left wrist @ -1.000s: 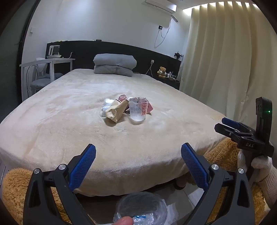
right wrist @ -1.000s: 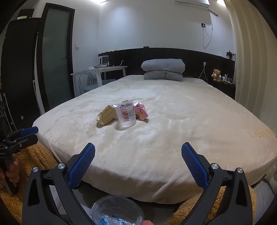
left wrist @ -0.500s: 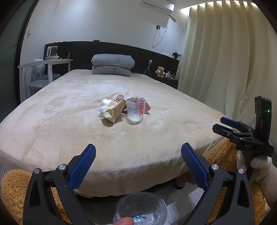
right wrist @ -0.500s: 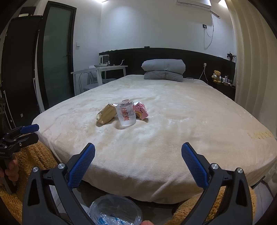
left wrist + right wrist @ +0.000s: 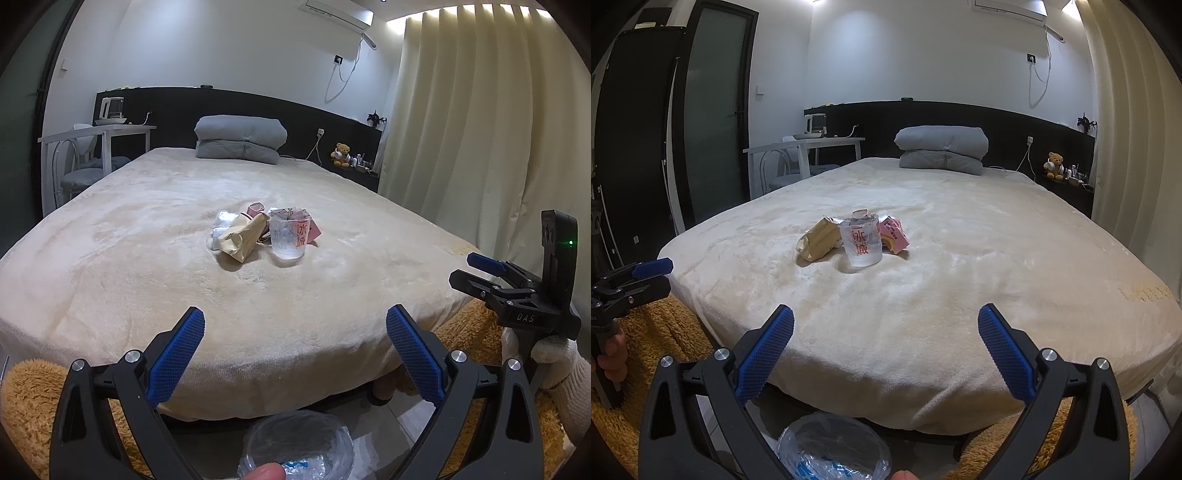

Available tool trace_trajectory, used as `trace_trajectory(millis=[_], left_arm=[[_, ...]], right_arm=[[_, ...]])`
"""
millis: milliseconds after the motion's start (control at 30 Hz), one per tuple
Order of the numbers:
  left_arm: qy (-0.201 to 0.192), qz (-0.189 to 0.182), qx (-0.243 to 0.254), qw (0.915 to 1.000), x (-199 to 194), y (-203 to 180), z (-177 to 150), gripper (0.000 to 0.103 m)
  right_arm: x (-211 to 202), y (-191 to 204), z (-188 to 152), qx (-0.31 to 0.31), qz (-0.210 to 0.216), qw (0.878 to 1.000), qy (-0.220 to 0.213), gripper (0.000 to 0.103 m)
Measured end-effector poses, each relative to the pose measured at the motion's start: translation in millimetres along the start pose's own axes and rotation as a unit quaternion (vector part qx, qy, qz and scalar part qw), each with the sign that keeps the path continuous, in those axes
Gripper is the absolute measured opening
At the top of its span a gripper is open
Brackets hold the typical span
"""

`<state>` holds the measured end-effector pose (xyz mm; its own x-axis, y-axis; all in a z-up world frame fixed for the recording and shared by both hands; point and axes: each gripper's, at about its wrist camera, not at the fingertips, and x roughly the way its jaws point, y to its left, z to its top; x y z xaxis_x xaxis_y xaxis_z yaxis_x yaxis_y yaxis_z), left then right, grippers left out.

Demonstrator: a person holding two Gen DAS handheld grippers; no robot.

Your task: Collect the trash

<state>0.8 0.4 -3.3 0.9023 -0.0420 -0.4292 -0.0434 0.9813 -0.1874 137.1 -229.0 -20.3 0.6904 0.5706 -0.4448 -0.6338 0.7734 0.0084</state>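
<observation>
Both claws spread wide and empty: left gripper (image 5: 295, 345), right gripper (image 5: 886, 343), each short of the bed (image 5: 147, 258) edge. Trash pile mid-bed: clear cup (image 5: 860, 245), tan paper bag (image 5: 817, 243), pink wrapper (image 5: 894, 236). Only left view shows white crumpled plastic (image 5: 223, 223) behind the bag. Clear plastic bag (image 5: 295, 446) under each gripper, cut off by frame

My gripper pads (image 5: 176, 356) blue, cross-hatched; bed cover (image 5: 147, 236) cream; clear cup (image 5: 289, 236) red-lettered; wrapper (image 5: 894, 234) pink; pillows (image 5: 240, 138) grey.
</observation>
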Motion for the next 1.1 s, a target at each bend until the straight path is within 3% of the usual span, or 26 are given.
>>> trace_trajectory(millis=[1100], left_arm=[[-0.003, -0.001, 0.001, 1.0000, -1.2, -1.2, -0.7, 0.097]], right_arm=[[1.5, 1.7, -0.5, -0.005, -0.003, 1.000, 0.000, 0.099]])
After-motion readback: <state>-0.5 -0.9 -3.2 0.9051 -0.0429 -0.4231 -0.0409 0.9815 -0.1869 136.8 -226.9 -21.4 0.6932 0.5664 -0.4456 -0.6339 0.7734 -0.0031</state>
